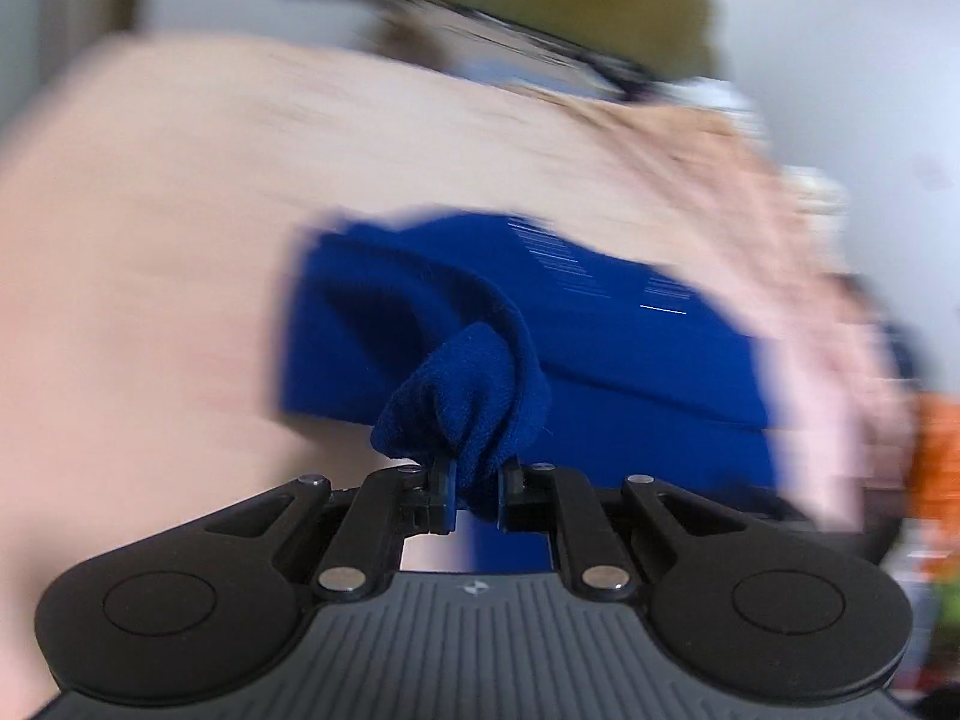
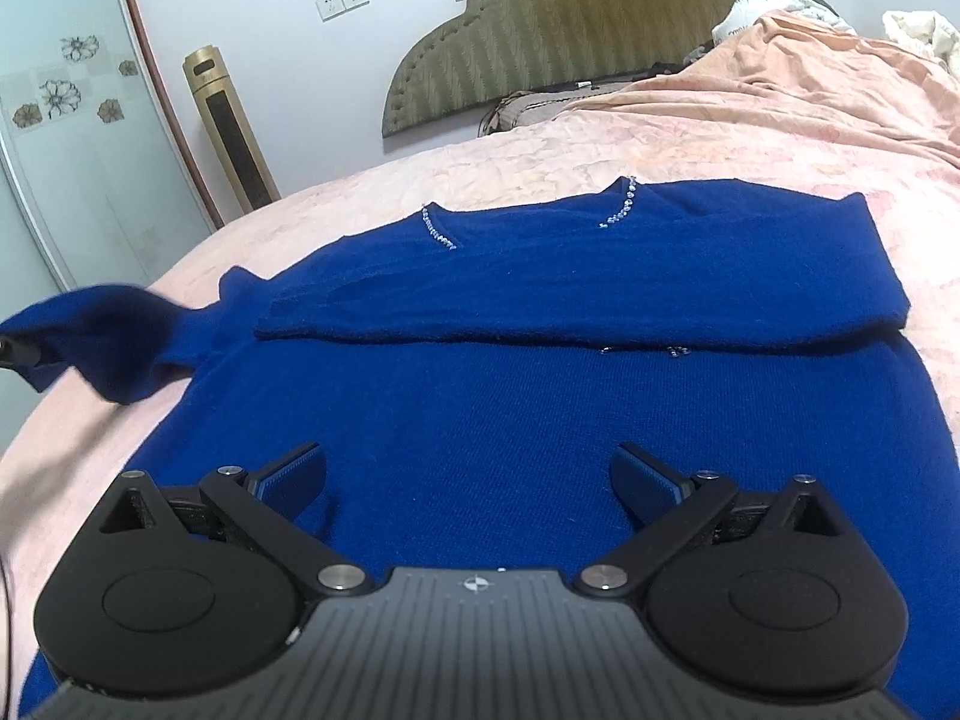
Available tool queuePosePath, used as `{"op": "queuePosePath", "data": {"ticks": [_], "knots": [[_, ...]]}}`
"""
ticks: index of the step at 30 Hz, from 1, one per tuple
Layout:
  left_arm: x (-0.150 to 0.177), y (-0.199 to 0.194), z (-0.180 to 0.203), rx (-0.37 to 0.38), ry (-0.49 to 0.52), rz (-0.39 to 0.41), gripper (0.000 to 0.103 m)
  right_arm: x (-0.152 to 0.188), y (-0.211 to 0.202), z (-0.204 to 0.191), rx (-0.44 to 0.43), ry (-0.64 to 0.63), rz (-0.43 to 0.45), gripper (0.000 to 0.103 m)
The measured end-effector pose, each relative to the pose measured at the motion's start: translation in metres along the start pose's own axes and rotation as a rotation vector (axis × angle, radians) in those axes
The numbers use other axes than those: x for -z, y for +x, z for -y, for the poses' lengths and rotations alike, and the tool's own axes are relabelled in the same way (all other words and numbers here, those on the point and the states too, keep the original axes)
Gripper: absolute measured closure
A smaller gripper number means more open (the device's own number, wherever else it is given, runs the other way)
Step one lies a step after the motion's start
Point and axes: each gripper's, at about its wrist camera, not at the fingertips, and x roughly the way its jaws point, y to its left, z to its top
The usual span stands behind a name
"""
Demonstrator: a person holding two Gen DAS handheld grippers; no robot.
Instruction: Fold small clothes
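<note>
- A blue sweater (image 2: 540, 420) lies spread flat on the bed (image 2: 750, 138), which has a pale pink cover; its neckline, trimmed with small shiny beads (image 2: 618, 204), points toward 12 o'clock in the right wrist view
- One sleeve (image 2: 690, 276) is folded across the chest, running from the 3 o'clock edge toward 9 o'clock
- The other sleeve (image 2: 102, 336) stretches off the body toward 9 o'clock, lifted and a little blurred
- The left hand-held gripper (image 1: 477, 492) is clamped on a bunched end of blue knit (image 1: 468, 402), fingers drawn close together with the cloth pinched between them; the rest of that view is smeared with blur
- The right hand-held gripper (image 2: 468, 480) hovers over the lower body of the sweater, at 6 o'clock from the neckline, its fingers (image 2: 294, 474) spread wide apart with nothing between them
- At 12 o'clock beyond the bed stands an olive-green padded headboard (image 2: 570, 30)
- At 10 o'clock a tall gold tower unit (image 2: 231, 132) stands against the wall, under a pair of wall sockets (image 2: 342, 0)
- Rumpled white bedding (image 2: 918, 30) sits at 2 o'clock near the far corner of the bed
</note>
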Motion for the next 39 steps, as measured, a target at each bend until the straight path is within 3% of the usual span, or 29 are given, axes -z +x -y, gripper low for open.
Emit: {"op": "queuePosePath", "data": {"ticks": [4, 7, 10, 12, 14, 16, 19, 24, 26, 28, 31, 32, 33, 36, 38, 39], "knots": [[-0.005, 0.07, 0.032, 0.301, -0.095, -0.147, 0.092, -0.005, -0.017, 0.014, 0.032, 0.051, 0.044, 0.001], [-0.007, 0.129, 0.046, 0.407, -0.172, -0.253, 0.089, -0.01, -0.036, 0.031, 0.094, 0.096, 0.107, 0.001], [-0.006, 0.17, 0.063, 0.446, -0.188, -0.36, 0.079, -0.013, -0.054, 0.049, 0.162, 0.14, 0.157, 0.001], [0.003, 0.164, 0.078, 0.494, -0.132, -0.359, 0.057, -0.014, -0.063, 0.058, 0.198, 0.159, 0.179, 0.0], [0.001, 0.14, 0.088, 0.516, -0.079, -0.288, 0.037, -0.014, -0.07, 0.066, 0.223, 0.168, 0.193, 0.0], [-0.009, 0.113, 0.086, 0.44, -0.048, -0.149, 0.029, -0.014, -0.072, 0.073, 0.219, 0.175, 0.195, 0.0], [-0.018, 0.084, 0.066, 0.203, -0.028, 0.025, 0.029, -0.013, -0.068, 0.073, 0.159, 0.17, 0.178, 0.001], [-0.011, 0.096, 0.053, -0.298, 0.111, 0.115, 0.029, -0.009, -0.051, 0.065, -0.071, 0.151, 0.049, 0.001], [-0.005, 0.114, 0.056, -0.397, 0.179, 0.097, 0.03, -0.005, -0.042, 0.066, -0.114, 0.174, -0.02, 0.002], [0.004, 0.132, 0.059, -0.431, 0.215, 0.063, 0.03, -0.002, -0.037, 0.067, -0.127, 0.171, -0.057, 0.005], [0.01, 0.146, 0.057, -0.466, 0.227, 0.031, 0.03, -0.004, -0.036, 0.053, -0.098, 0.009, -0.093, 0.03], [0.012, 0.148, 0.056, -0.474, 0.227, 0.028, 0.03, -0.005, -0.035, 0.047, -0.065, -0.057, -0.1, 0.058], [0.013, 0.151, 0.054, -0.476, 0.225, 0.027, 0.03, -0.008, -0.034, 0.043, -0.04, -0.095, -0.112, 0.071], [0.014, 0.159, 0.056, -0.478, 0.232, 0.031, 0.029, -0.021, -0.04, 0.034, 0.069, -0.234, -0.099, 0.079], [0.013, 0.161, 0.056, -0.482, 0.245, 0.032, 0.028, -0.029, -0.05, 0.023, 0.252, -0.399, -0.04, 0.078], [0.014, 0.16, 0.057, -0.485, 0.253, 0.034, 0.028, -0.032, -0.052, 0.019, 0.389, -0.474, -0.004, 0.068]]}}
